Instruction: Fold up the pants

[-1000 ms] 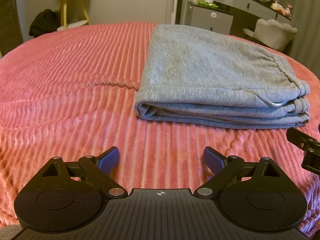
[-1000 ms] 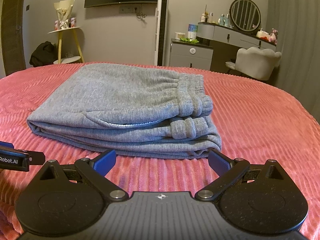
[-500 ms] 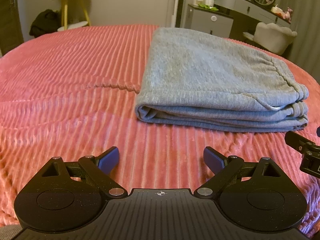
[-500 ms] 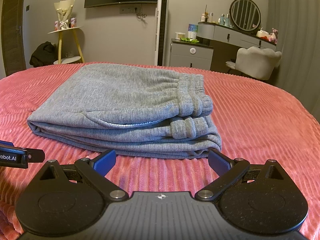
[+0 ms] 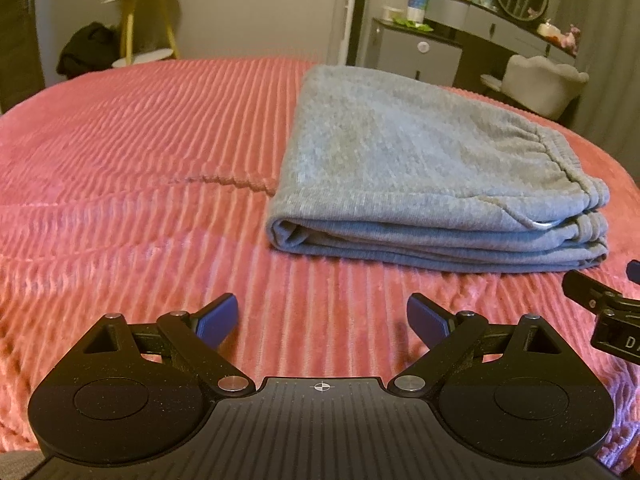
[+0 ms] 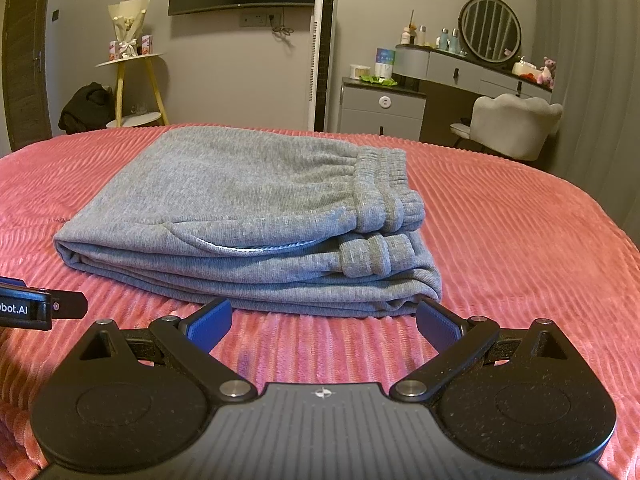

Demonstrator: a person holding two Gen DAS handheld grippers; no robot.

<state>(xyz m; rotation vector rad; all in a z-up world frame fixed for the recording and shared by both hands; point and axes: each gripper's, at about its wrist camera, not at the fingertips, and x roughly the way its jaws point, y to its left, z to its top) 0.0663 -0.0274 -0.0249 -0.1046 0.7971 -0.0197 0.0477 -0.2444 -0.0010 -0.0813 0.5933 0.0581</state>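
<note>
The grey pants (image 5: 420, 168) lie folded in a flat stack on the pink ribbed bedspread (image 5: 140, 184), waistband to the right. They also show in the right wrist view (image 6: 248, 216). My left gripper (image 5: 322, 318) is open and empty, a short way in front of the stack's left fold. My right gripper (image 6: 324, 320) is open and empty, its fingertips just short of the stack's near edge. The right gripper shows at the right edge of the left wrist view (image 5: 600, 312). The left gripper shows at the left edge of the right wrist view (image 6: 40, 308).
Beyond the bed stand a yellow side table (image 6: 134, 88), a grey cabinet (image 6: 382, 110), a vanity with a round mirror (image 6: 490, 30), and a pale chair (image 6: 516, 122). A dark bundle (image 6: 86, 106) lies by the side table.
The left wrist view has tilted up a little, so the pants sit lower in it. The right gripper has barely moved. Both stay open.
</note>
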